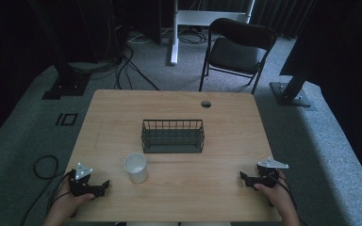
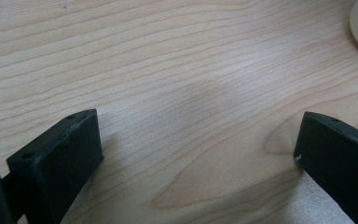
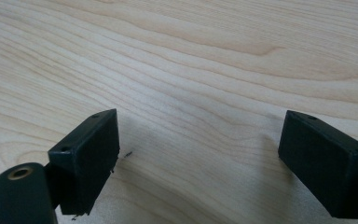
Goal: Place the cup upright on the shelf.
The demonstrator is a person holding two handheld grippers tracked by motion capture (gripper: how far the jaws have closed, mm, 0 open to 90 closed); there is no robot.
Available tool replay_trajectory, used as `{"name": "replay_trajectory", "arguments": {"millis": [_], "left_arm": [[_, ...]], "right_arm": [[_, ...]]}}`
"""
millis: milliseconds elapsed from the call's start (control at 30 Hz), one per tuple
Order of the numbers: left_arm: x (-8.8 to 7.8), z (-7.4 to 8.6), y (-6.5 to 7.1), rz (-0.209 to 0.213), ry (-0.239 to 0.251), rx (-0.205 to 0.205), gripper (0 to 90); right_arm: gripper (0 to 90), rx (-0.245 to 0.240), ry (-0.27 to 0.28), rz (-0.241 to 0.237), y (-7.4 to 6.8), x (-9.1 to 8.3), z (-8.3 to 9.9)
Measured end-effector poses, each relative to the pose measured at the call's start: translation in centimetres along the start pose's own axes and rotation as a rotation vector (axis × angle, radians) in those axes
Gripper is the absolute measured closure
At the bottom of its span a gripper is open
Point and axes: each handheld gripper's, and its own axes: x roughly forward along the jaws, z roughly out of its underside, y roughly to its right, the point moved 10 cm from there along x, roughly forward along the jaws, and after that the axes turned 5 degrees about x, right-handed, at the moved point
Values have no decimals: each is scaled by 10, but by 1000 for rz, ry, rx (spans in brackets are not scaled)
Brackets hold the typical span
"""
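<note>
Two grippers rest low at the near edge of the desk (image 1: 169, 101), and nothing appears begun: the left gripper (image 1: 104, 185) has its jaws spread wide over bare wood, holding nothing, with the white cup (image 1: 135, 167) standing upright just ahead of and beside them, untouched. Farther out, between the two sets of jaws, the dark wire basket (image 1: 172, 136) sits empty. Well to its other side, the right gripper (image 1: 243, 178) also gapes wide and empty, so any handling seems still ahead.
</note>
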Motion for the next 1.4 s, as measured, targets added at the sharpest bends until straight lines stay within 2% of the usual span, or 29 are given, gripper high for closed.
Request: {"name": "replay_trajectory", "arguments": {"millis": [200, 333, 600, 833, 1200, 1267, 1400], "left_arm": [[0, 0, 0, 1, -1, 2, 11], [1, -1, 0, 2, -1, 4, 11], [1, -1, 0, 2, 0, 4, 11], [1, -1, 0, 2, -1, 4, 11], [1, -1, 0, 2, 0, 4, 11], [1, -1, 0, 2, -1, 4, 11], [1, -1, 0, 2, -1, 4, 11]], "right_arm": [[121, -9, 1, -8, -2, -1, -2], [121, -26, 11, -11, -8, -3, -12], [121, -51, 34, -52, -26, -1, -28], [121, -82, 36, -74, -38, 3, -34], [121, -127, 47, -144, -70, 14, -43], [121, -158, 47, -148, -75, 16, -45], [121, -190, 60, -176, -88, 18, -51]]}}
